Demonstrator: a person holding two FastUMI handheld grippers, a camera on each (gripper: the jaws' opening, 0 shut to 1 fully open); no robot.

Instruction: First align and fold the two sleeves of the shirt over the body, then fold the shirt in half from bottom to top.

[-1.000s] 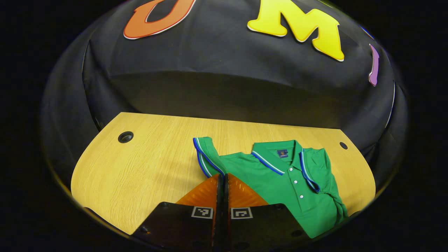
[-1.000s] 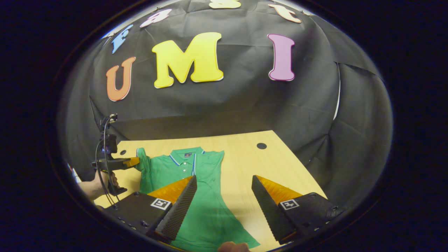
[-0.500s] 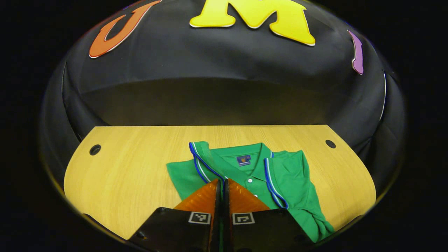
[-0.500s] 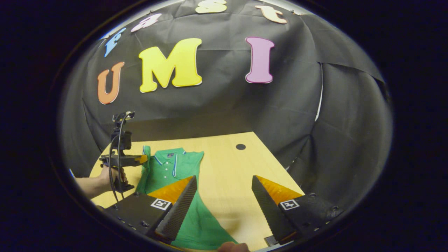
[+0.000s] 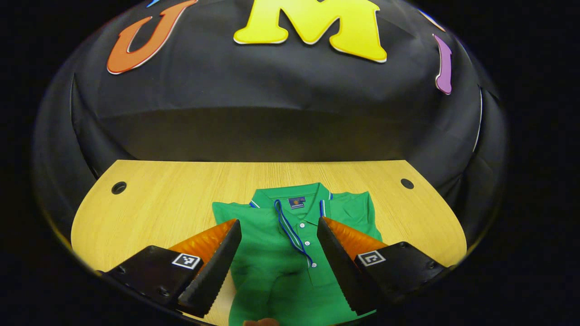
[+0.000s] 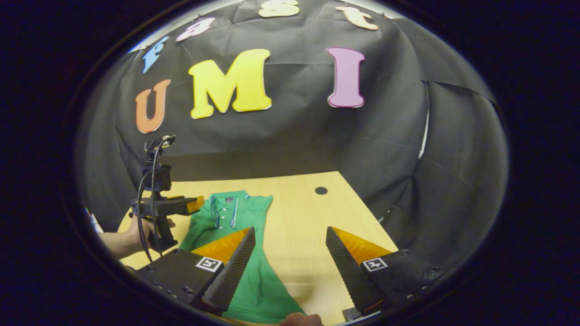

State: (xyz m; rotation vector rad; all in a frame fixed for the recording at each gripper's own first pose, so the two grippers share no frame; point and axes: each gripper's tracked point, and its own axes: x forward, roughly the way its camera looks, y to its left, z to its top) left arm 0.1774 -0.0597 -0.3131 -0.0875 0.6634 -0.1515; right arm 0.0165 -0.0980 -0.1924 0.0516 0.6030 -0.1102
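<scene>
You have a light wooden table (image 5: 158, 199) with pale grain, a round black cable hole (image 5: 118, 187) near each far corner (image 5: 407, 183), and behind it the booth's creased black cloth wall (image 6: 290, 136).

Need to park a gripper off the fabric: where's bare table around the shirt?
Bare table between the shirt and the left cable hole; more right of the shirt toward the other hole. The middle is crowded by the shirt.

Black tool (image 5: 278, 267) bodies carry square coded markers.
</scene>
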